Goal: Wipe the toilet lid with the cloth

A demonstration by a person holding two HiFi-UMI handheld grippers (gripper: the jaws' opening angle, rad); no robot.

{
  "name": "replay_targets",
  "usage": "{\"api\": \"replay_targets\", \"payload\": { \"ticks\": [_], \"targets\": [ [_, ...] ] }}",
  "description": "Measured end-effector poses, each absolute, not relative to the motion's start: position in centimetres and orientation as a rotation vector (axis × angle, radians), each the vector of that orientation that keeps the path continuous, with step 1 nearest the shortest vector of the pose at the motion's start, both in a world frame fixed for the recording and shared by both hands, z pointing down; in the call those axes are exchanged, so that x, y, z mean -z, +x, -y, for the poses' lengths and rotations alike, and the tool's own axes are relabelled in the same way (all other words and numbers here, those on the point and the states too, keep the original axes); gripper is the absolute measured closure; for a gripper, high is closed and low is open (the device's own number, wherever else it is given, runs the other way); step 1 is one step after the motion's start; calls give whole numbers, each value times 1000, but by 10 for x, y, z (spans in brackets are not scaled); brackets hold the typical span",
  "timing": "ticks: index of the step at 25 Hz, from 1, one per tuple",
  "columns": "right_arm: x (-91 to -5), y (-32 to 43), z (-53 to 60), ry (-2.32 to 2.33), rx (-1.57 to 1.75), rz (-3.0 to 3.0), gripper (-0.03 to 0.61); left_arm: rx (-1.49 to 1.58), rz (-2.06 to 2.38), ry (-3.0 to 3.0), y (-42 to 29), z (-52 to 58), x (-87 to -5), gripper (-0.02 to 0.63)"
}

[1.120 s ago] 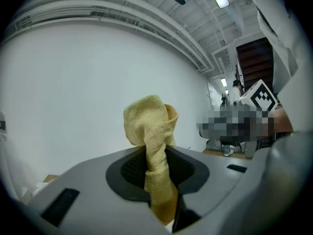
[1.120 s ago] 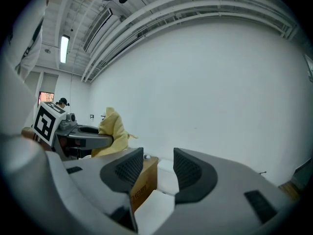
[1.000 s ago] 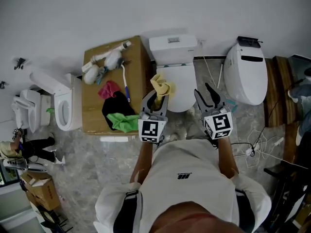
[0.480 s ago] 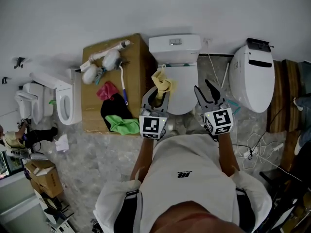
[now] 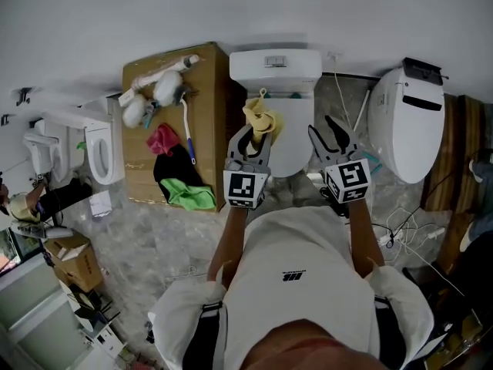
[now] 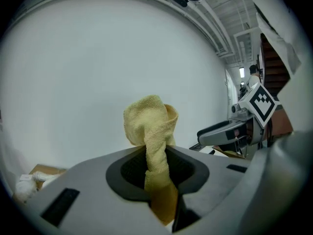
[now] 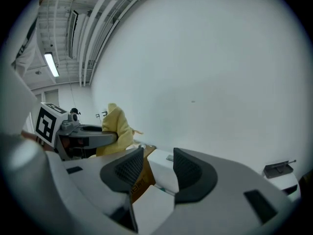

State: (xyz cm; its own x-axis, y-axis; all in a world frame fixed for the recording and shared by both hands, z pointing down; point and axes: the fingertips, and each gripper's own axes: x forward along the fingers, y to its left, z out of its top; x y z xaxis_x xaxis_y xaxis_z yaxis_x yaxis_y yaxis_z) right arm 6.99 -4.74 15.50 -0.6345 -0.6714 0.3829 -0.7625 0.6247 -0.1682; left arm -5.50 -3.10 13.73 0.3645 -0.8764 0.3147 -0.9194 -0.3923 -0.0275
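Note:
A white toilet stands against the wall with its lid (image 5: 289, 141) down and its tank (image 5: 276, 66) behind. My left gripper (image 5: 250, 139) is shut on a yellow cloth (image 5: 262, 120), held bunched above the lid's left side. In the left gripper view the cloth (image 6: 152, 131) rises between the jaws. My right gripper (image 5: 333, 139) is open with nothing between its jaws, over the lid's right edge. From the right gripper view I see the cloth (image 7: 116, 126) and the tank (image 7: 161, 168).
A cardboard box (image 5: 209, 91) left of the toilet carries brushes, a red cloth (image 5: 162, 139), a black cloth and a green cloth (image 5: 191, 195). A second toilet (image 5: 404, 122) stands at right, a third (image 5: 100, 151) at left. Cables (image 5: 408, 233) lie on the floor.
Both grippers have shifted slightly forward toward the toilet, and the yellow cloth now hangs over the lid's left part. The head view has swung a little to the left.

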Motion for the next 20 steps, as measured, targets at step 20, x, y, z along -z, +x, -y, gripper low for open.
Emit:
{"api": "replay_targets", "payload": {
  "ticks": [20],
  "targets": [
    [-323,98,130,1015,-548,2441,387,-557,1382,2402,1,102,-316,512]
  ]
}}
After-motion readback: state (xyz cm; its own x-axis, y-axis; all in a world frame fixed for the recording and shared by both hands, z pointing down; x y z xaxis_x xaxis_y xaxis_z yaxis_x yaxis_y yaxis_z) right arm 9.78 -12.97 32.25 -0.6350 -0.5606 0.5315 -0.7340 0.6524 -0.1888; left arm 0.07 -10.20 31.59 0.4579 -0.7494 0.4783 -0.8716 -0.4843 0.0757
